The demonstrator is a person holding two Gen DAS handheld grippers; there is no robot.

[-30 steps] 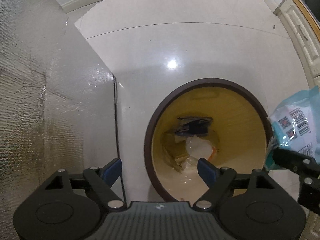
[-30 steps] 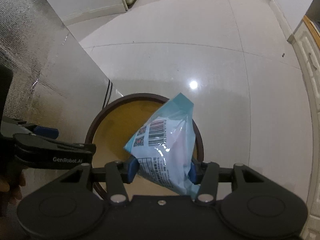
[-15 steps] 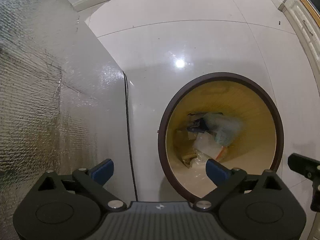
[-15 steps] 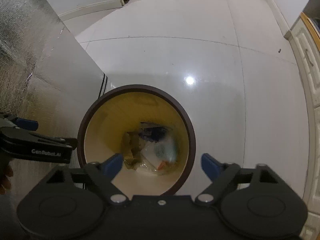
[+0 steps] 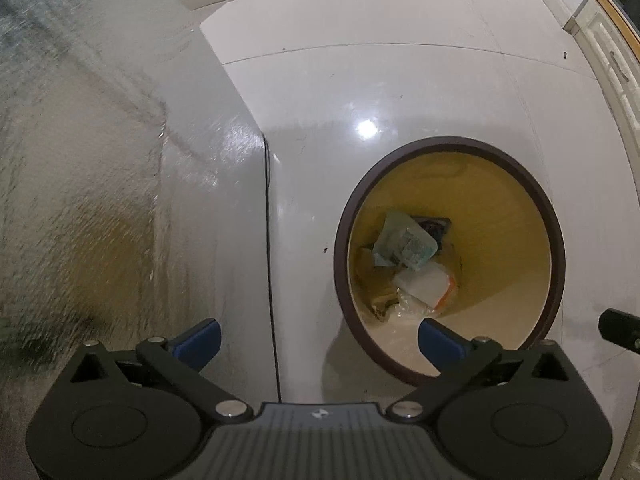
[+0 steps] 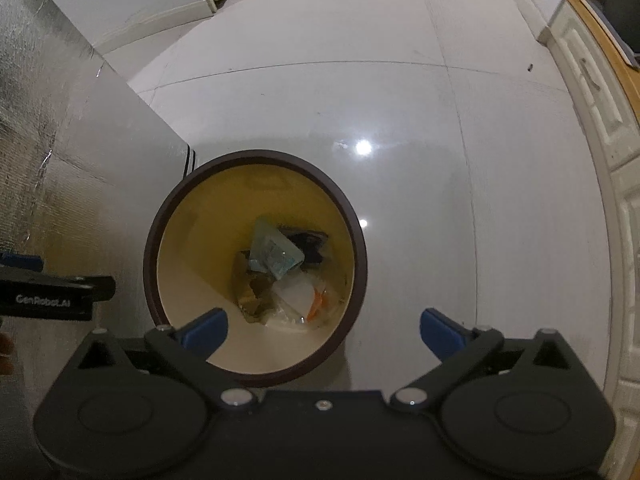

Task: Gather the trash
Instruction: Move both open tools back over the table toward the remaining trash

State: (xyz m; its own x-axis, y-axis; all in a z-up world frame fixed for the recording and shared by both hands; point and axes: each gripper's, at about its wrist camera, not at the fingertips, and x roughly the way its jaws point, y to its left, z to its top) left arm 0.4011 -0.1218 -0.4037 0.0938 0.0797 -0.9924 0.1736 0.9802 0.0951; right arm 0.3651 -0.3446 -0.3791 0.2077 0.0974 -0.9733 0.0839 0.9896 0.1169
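Trash lies at the bottom of the round bin (image 6: 256,184), whose dark brown rim and yellow inside fill the space just ahead of the right gripper (image 6: 322,330). That gripper's jaws are opening, already wide, with nothing between them; its left blue pad overlaps the bin's mouth. On top of the heap sits the pale blue packet (image 6: 276,254), above a white wrapper (image 6: 294,294) and brown scraps. Far left in this view, part of the left gripper (image 5: 318,338) shows as a black bar. From the left wrist, the bin (image 5: 556,240) sits ahead and to the right, and the foil-covered panel (image 5: 100,200) takes up the left half. The left gripper's jaws are opening too, wide and empty.
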